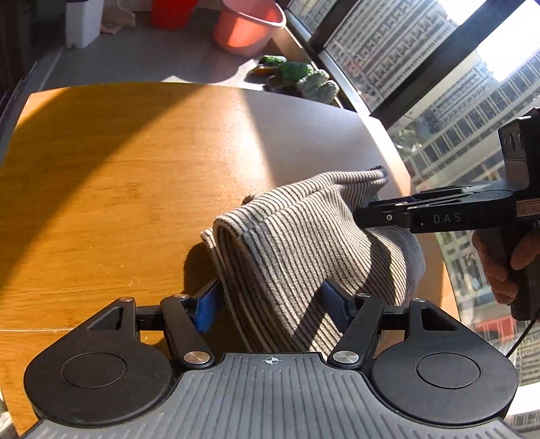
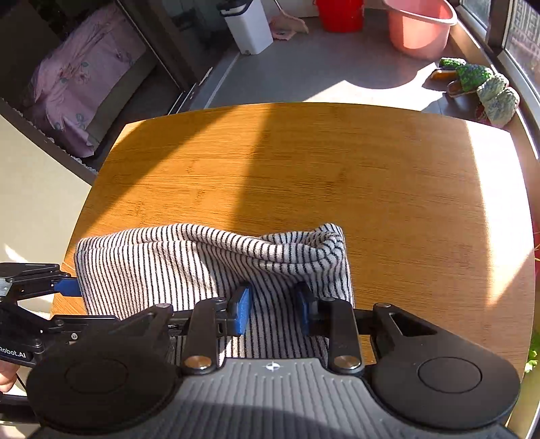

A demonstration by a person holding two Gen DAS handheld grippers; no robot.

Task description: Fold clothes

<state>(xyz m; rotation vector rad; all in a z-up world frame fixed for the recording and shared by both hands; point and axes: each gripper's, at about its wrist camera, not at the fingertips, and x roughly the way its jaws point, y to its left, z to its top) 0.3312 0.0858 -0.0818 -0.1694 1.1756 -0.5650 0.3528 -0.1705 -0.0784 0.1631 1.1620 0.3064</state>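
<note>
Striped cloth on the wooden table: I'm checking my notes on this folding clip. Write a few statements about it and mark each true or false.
1. The striped cloth lies on a wooden table. True.
2. The cloth is spread out flat in a single layer. False: it is bunched and folded over.
3. A pink basin stands on the floor beyond the table. True.
4. The cloth is plain blue. False: it is pale with dark stripes.
5. Cloth sits between the right gripper's blue fingers. True.

Pink basin [image 2: 418, 27], red bucket [image 2: 339, 15], knitted slippers [image 2: 479, 87] beyond table [image 2: 303, 162].
</note>
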